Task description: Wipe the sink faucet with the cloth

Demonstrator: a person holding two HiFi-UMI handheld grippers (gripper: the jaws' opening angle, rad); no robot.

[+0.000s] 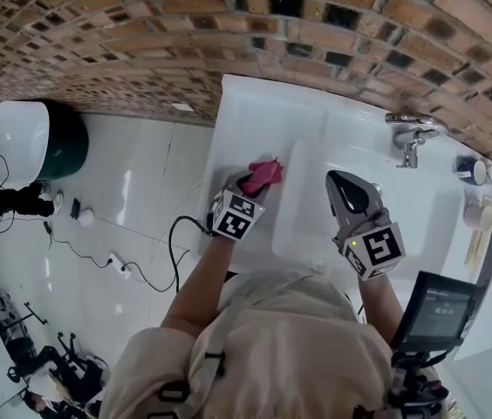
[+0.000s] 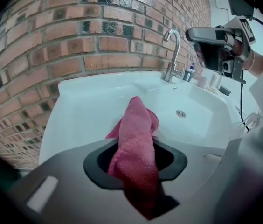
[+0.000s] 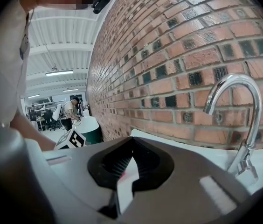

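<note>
Left gripper (image 1: pixel 248 188) pinches the bunched pink cloth (image 1: pixel 265 175) between part-closed jaws, at the left ledge of the white sink (image 1: pixel 255 112). Right gripper (image 1: pixel 349 190) hangs over the basin, jaws almost together, nothing in them. Faucet (image 1: pixel 412 133) sits well apart at the back by the brick wall (image 1: pixel 228 24), path clear. Small containers (image 1: pixel 473 173) sit beside the faucet; a cable (image 1: pixel 176 251) lies on the floor.

Left gripper (image 2: pixel 135 158) angled steeply down, jaws clamped on a pink cloth (image 2: pixel 136 139) that sticks out past their tips, right gripper (image 3: pixel 130 162) nearly level, jaws together, nothing between them
</note>
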